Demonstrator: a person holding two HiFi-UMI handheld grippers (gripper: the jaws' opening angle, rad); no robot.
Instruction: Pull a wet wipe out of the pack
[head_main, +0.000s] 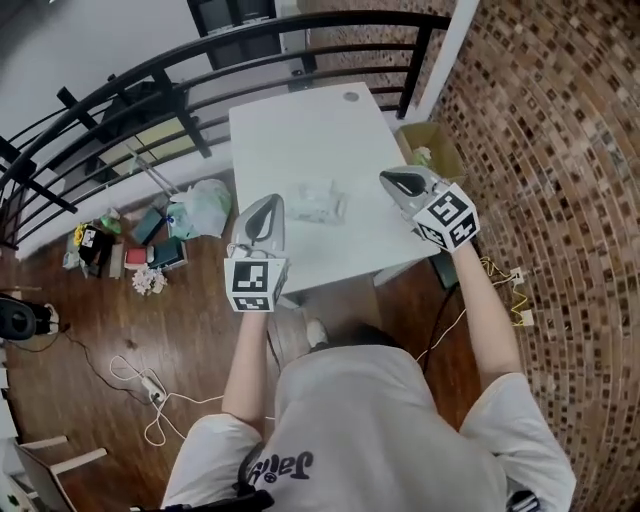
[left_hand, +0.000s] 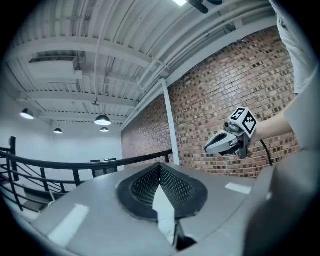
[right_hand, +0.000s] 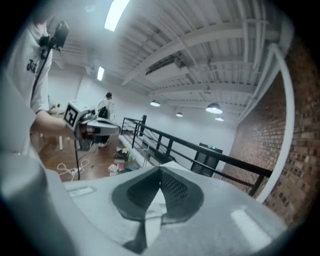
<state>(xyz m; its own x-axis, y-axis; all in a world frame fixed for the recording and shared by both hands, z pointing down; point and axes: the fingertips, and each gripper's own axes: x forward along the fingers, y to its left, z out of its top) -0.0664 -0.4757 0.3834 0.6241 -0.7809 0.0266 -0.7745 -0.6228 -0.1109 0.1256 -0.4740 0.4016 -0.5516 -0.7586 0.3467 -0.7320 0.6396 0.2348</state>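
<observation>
"Head view first: where do your tongs stand?"

"Closest to me, both are raised in front of my chest. My left tongs (head_main: 268, 202) are pressed together on nothing. My right tongs (head_main: 386, 176) are the same, together and empty. Each gripper view shows its own pads meeting, and beyond them only ceiling, railing and brick, so neither of those cameras sees the pack."

"And the pack?"

"The pack (head_main: 318, 203) lies flat on the white surface (head_main: 300, 130), between the two tongs as I look down, and below them. I see no wipe drawn out of it yet."

"What worries you?"

"I judge the pack light and loose. If I pull with one pair while the other isn't pinning it, the whole thing may lift or slide toward the near edge. If I come down with the tongs together, I'd only shove it. Pinching too deep could bring several wipes."

"Anything in the way?"

"Nothing between the tongs and the pack. Cables (head_main: 150, 390) trail over the floor by my feet, and bags and boxes (head_main: 190, 215) clutter it on my left. An open cardboard box (head_main: 430, 152) stands beside the surface on my right. A small round thing (head_main: 350, 97) sits at the far corner, well apart. Beyond run a black railing (head_main: 418, 65) and a brick wall (head_main: 540, 120)."
</observation>
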